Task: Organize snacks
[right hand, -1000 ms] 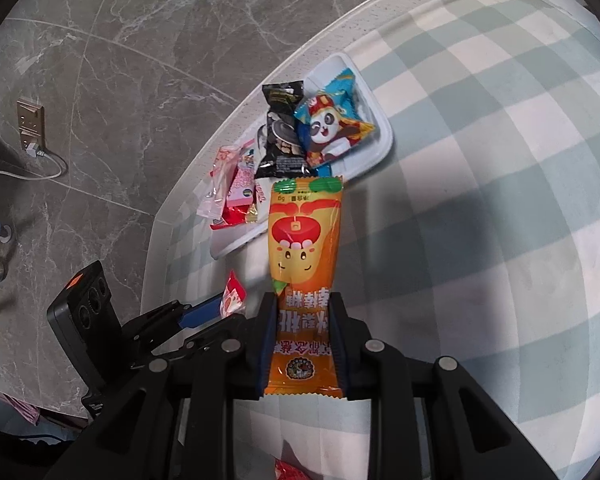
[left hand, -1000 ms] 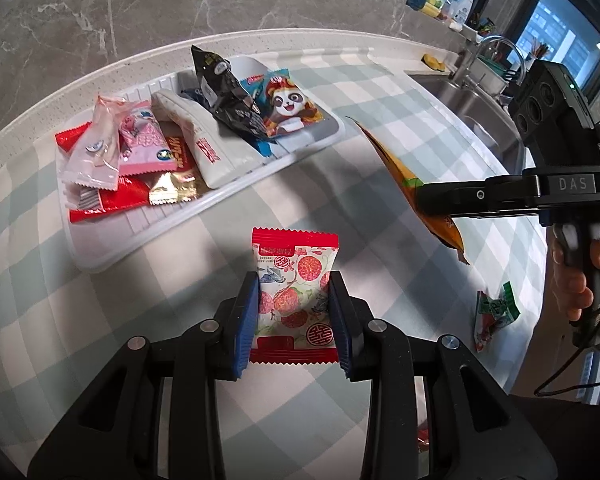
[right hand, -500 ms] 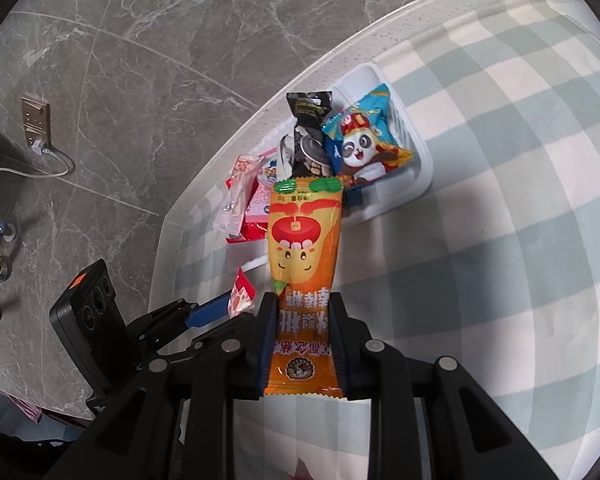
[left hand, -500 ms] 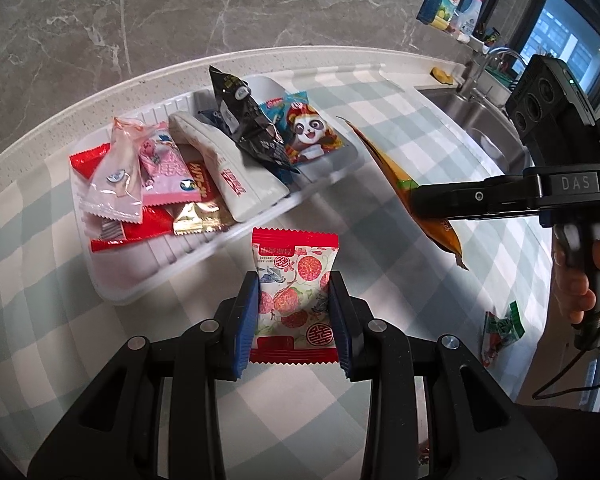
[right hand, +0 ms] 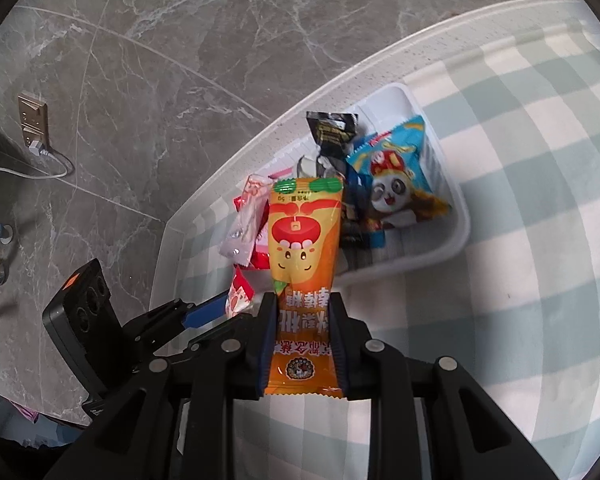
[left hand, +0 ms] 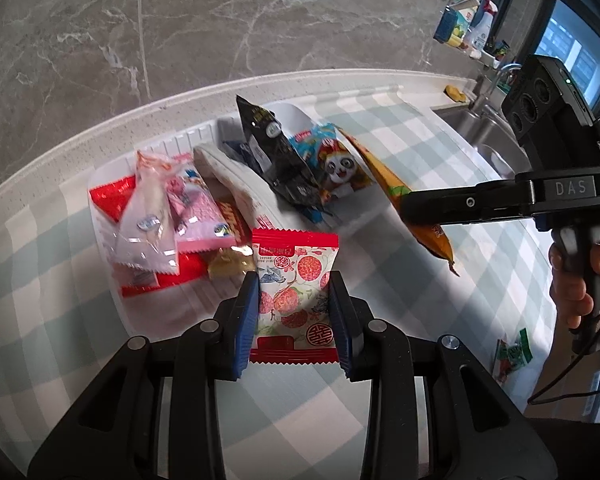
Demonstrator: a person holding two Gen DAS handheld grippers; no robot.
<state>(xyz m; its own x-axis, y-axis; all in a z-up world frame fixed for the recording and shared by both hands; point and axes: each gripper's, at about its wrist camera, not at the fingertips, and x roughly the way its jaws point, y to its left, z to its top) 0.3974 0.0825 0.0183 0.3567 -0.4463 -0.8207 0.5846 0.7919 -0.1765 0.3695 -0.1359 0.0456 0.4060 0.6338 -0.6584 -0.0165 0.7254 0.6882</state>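
Observation:
My left gripper (left hand: 295, 292) is shut on a red-and-white lychee snack packet (left hand: 295, 280), held over the near edge of the white tray (left hand: 172, 312). My right gripper (right hand: 302, 312) is shut on a long orange snack packet (right hand: 304, 240), held just short of the tray (right hand: 456, 240); it also shows in the left wrist view (left hand: 392, 184). The tray holds a blue panda packet (left hand: 336, 164), a black packet (left hand: 268, 136), a white packet (left hand: 232, 176), pink packets (left hand: 192, 204) and red ones.
The counter has a green-and-white checked cloth (left hand: 440, 300). A small green snack (left hand: 514, 356) lies on the cloth at the right edge. A sink and tap (left hand: 488, 120) lie at the far right. A marble wall stands behind the counter.
Both grippers have moved closer to the tray with their packets held. The left one's packet now hangs over the tray's near edge; the orange packet nears the panda packet.

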